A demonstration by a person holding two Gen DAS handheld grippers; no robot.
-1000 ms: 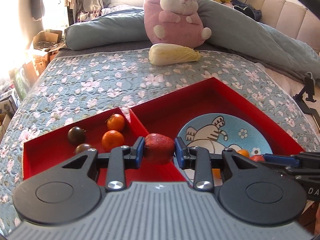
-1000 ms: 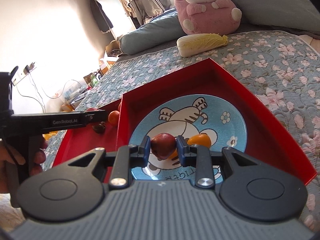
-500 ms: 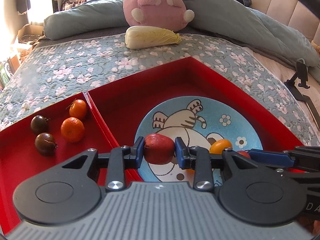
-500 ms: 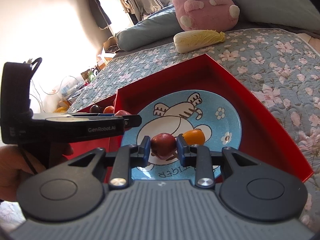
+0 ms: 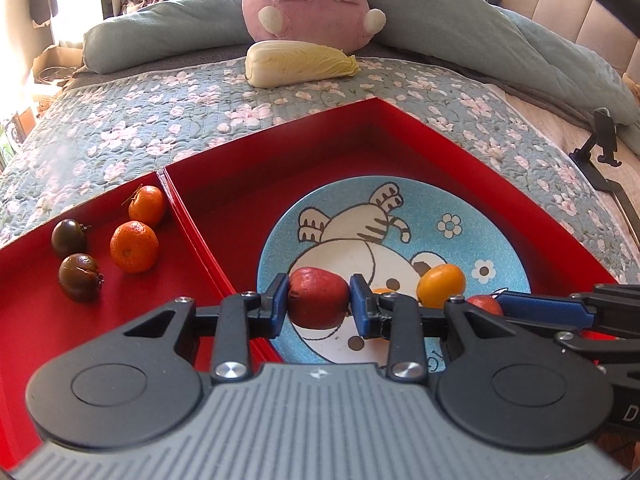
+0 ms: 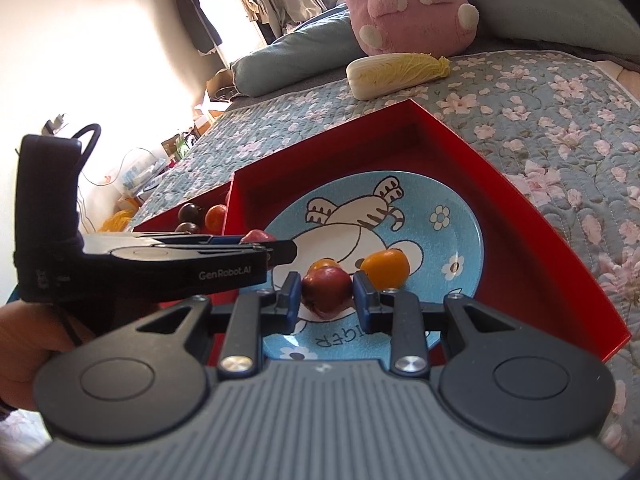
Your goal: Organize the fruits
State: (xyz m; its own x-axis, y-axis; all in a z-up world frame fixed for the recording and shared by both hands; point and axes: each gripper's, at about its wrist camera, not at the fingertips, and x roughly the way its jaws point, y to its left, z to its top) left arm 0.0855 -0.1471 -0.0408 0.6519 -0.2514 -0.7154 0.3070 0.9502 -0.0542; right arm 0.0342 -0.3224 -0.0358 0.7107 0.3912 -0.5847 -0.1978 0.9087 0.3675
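Both handheld black two-finger grippers are pinching fruit over the round blue cartoon-tiger plate (image 5: 496, 240): the left gripper (image 5: 319, 307) clamps a dull red round fruit (image 5: 318, 303) above the plate's near-left edge, and the right gripper (image 6: 326, 295) clamps a darker red round fruit (image 6: 326, 290) above its near middle. I'd judge this the placing step; next, each should lower and spread its jaws without knocking the small orange-yellow fruit (image 5: 441, 285) already on the plate. Only the left wrist view shows all of the adjoining red tray compartment (image 5: 28, 320) left of the plate, holding two tangerines and two dark tomatoes; the right view shows the plate's lettering.
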